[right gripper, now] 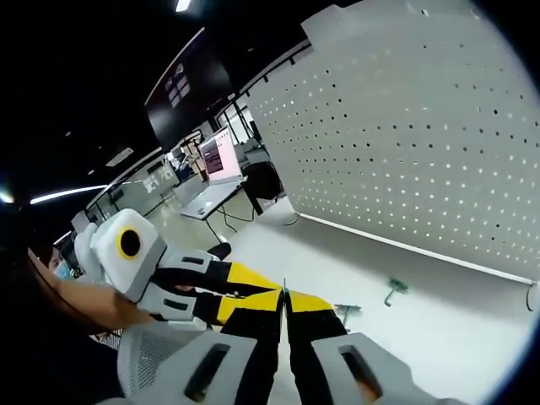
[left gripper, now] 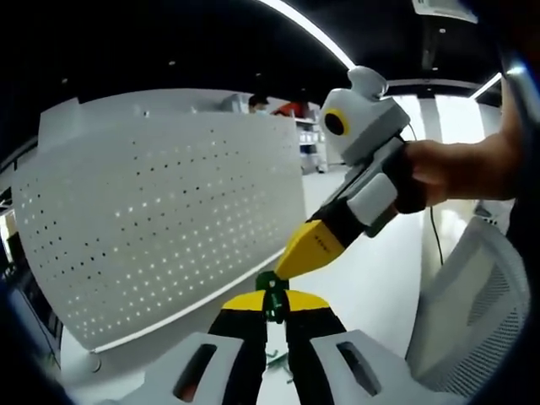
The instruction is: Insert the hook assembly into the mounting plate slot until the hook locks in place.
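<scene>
The white pegboard [left gripper: 160, 219] fills the left half of the left gripper view, and it sweeps across the upper right of the right gripper view too. At bottom centre of the left gripper view, the left gripper [left gripper: 274, 305] has its jaws clamped on a small green hook [left gripper: 272, 288], with the right gripper [left gripper: 291, 260] coming in from the right, its yellow tips together just beside the hook. In the right gripper view that gripper's jaws sit pressed together at bottom centre, and more small green hooks [right gripper: 394, 289], I think, lie on the white table [right gripper: 439, 329] at lower right.

Right tool [right gripper: 284, 305] closed, green hooks [right gripper: 393, 289] on table [right gripper: 439, 329], pegboard [right gripper: 422, 135]
</scene>
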The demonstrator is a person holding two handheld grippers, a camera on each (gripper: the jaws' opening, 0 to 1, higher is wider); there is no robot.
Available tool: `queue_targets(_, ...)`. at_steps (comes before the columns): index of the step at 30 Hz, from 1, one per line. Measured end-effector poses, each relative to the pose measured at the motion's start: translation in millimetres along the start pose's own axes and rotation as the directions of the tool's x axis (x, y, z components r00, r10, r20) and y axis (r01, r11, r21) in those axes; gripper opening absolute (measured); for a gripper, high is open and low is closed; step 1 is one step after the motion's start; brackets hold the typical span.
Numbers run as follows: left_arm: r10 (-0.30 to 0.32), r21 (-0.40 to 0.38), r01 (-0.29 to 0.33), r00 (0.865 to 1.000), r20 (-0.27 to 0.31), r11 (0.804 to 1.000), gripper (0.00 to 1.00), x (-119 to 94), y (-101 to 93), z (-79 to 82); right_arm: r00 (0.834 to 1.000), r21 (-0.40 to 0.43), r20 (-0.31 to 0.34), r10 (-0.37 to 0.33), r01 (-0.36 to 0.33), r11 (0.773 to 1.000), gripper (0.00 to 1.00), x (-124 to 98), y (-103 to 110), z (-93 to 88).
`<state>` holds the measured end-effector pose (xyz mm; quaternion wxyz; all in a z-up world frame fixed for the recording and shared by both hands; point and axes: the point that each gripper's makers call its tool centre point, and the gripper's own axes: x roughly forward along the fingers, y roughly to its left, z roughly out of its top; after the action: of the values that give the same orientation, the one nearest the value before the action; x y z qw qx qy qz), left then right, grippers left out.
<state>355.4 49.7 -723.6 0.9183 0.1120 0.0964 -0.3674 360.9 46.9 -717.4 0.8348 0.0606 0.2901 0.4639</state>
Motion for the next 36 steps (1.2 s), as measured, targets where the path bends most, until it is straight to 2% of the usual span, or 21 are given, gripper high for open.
queue_targets(18, 0.004, -0.019, -0.004, 1.0, 0.016, 1.0, 0.03, 0, 2.1, 1.6, 1.0, 0.035, 0.011, 0.008, -0.009, 0.999, 0.0, 0, -1, 1.6)
queue_targets(26, 0.009, -0.039, -0.008, 1.0, 0.024, 0.999, 0.03, 1, 4.6, 3.9, 0.999, -0.043, 0.037, 0.014, -0.013, 0.999, 0.01, 1, 2, 6.5)
queue_targets(31, 0.011, -0.048, -0.009, 1.0, 0.03, 0.999, 0.03, 1, 5.1, 5.2, 0.999, -0.064, 0.035, 0.019, -0.016, 0.998, 0.04, 1, 3, 5.8)
queue_targets(36, 0.015, -0.047, -0.014, 0.999, 0.033, 0.999, 0.03, 1, 6.2, 6.9, 0.998, -0.099, 0.065, 0.004, 0.003, 0.995, 0.1, -2, 1, 10.1)
